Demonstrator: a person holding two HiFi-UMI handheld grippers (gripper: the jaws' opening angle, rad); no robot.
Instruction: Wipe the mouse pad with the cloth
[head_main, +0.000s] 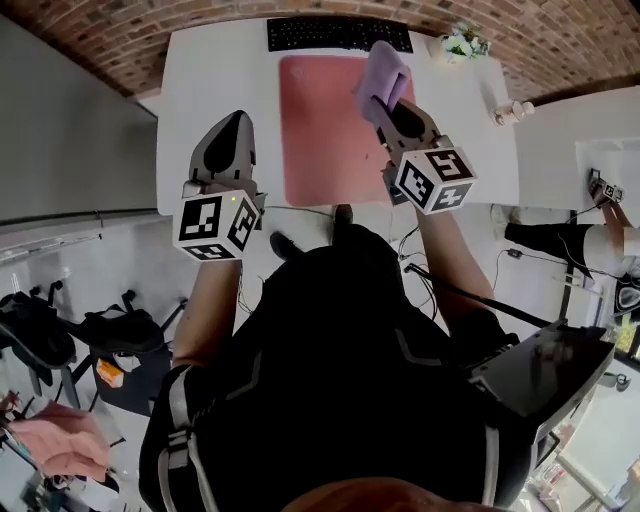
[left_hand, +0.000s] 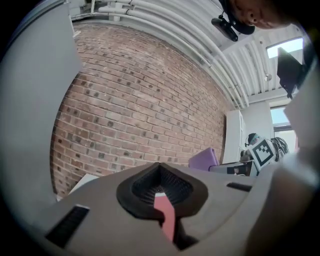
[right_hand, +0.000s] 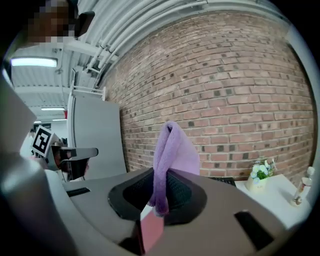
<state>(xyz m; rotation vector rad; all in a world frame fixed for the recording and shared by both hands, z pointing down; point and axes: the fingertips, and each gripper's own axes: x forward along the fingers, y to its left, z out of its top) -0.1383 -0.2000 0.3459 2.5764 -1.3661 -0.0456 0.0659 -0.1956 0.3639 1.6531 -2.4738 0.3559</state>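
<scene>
The pink mouse pad (head_main: 325, 130) lies in the middle of the white desk (head_main: 215, 80). A purple cloth (head_main: 383, 75) is clamped in my right gripper (head_main: 392, 108), held over the pad's far right part. In the right gripper view the cloth (right_hand: 172, 155) stands up out of the shut jaws of the right gripper (right_hand: 160, 194), and a sliver of the pad (right_hand: 151, 227) shows below. My left gripper (head_main: 234, 122) hovers over the desk left of the pad, shut and holding nothing. The left gripper view shows that left gripper (left_hand: 160, 189), with the cloth (left_hand: 204, 159) off to its right.
A black keyboard (head_main: 338, 33) lies beyond the pad. A small flower pot (head_main: 459, 45) and a little bottle (head_main: 513, 110) stand at the desk's right side. A brick wall (right_hand: 225, 85) rises behind the desk. Chairs (head_main: 60, 335) stand on the floor at left.
</scene>
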